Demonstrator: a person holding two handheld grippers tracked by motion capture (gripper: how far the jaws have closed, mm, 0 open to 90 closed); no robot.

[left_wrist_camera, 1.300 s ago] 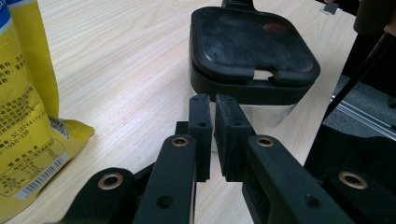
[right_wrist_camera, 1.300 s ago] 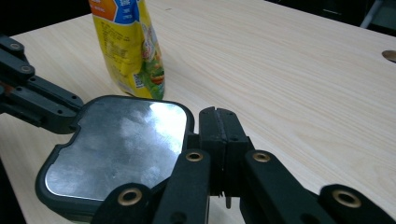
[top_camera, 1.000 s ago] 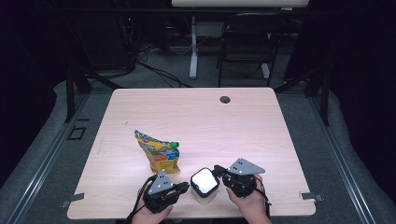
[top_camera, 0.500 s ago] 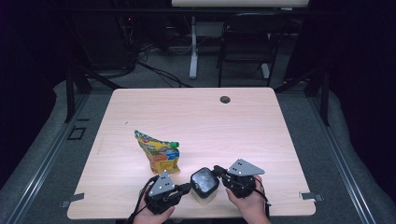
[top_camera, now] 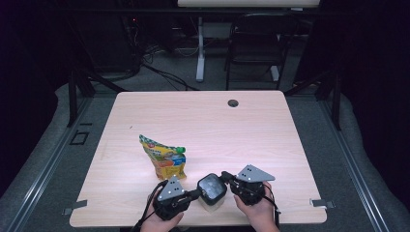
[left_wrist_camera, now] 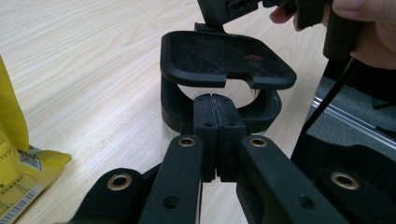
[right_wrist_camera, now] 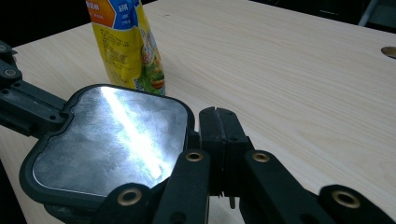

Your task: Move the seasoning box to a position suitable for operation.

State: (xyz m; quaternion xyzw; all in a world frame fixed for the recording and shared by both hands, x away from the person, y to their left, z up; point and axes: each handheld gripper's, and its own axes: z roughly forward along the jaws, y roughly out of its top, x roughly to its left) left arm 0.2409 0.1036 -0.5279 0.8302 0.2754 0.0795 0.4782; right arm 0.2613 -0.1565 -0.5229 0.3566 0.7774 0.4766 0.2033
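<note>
A small clear box with a black-rimmed lid (top_camera: 211, 187) (left_wrist_camera: 224, 58) (right_wrist_camera: 107, 144) sits near the table's front edge, between my two grippers. My left gripper (top_camera: 196, 193) (left_wrist_camera: 212, 100) has just closed. Its pads meet with nothing seen between them, and its tips touch the box's side flap under the lid's lip. From the other side, my right gripper (top_camera: 226, 178) (right_wrist_camera: 217, 114) is shut too, its tips against the lid's rim. A yellow snack pouch with a green cap (top_camera: 167, 159) (right_wrist_camera: 128, 42) (left_wrist_camera: 14, 154) stands just behind the left gripper.
The light wooden table (top_camera: 203, 125) has a round cable hole (top_camera: 233, 103) (right_wrist_camera: 390, 50) at its far edge. A dark floor with cables, a desk leg and a chair lies beyond. The person's hands hold both grippers at the front edge.
The box's lid showed bright white a second ago and now looks dark. The left gripper has shifted slightly at the box. The right gripper and the pouch have stayed put.
</note>
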